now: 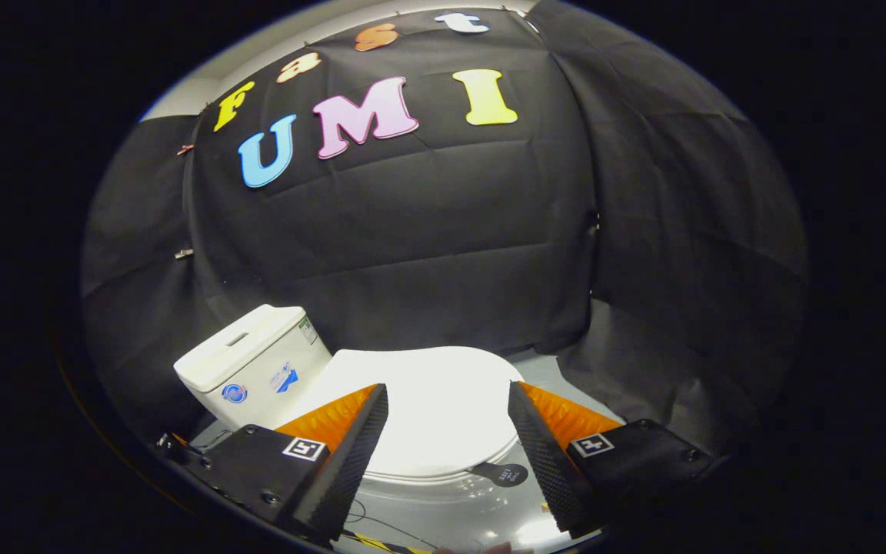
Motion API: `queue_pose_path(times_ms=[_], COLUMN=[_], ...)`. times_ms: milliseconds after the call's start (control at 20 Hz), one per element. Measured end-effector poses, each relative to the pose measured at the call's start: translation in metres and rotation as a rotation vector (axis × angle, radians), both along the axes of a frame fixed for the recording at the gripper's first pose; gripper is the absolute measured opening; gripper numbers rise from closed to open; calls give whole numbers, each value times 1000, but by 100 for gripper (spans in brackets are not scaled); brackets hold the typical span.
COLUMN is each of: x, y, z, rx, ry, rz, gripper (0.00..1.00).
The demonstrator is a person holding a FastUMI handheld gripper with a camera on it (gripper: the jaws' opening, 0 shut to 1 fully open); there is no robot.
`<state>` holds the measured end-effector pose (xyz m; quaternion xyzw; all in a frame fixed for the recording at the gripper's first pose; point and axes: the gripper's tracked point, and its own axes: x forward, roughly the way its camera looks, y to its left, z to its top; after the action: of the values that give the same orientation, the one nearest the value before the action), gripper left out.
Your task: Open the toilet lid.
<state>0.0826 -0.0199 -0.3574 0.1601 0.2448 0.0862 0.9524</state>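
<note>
A white toilet stands on the floor ahead of me, its lid lying flat and closed over the bowl. The cistern rises at the lid's far left end. My gripper hovers above the lid's near rim, open, with its two fingers spread wide and only the lid's white surface showing in the gap. Neither finger touches the lid. A small dark round tag hangs at the lid's front edge, close to the right finger.
Black cloth walls close in behind and to the right of the toilet. A strip of pale grey floor shows beyond the bowl on the right. A thin cable and a yellow-black striped strip lie on the floor below the bowl.
</note>
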Motion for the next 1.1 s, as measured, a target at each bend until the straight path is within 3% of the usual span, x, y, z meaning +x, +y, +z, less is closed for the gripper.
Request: queue_pose_path(times_ms=[500,900,1100], x=[15,13,8], y=[-33,-40,-48], z=[-85,-139,-169], rx=[331,499,493], ry=[215,379,450], rz=[-108,-171,-192], gripper=[99,99,98])
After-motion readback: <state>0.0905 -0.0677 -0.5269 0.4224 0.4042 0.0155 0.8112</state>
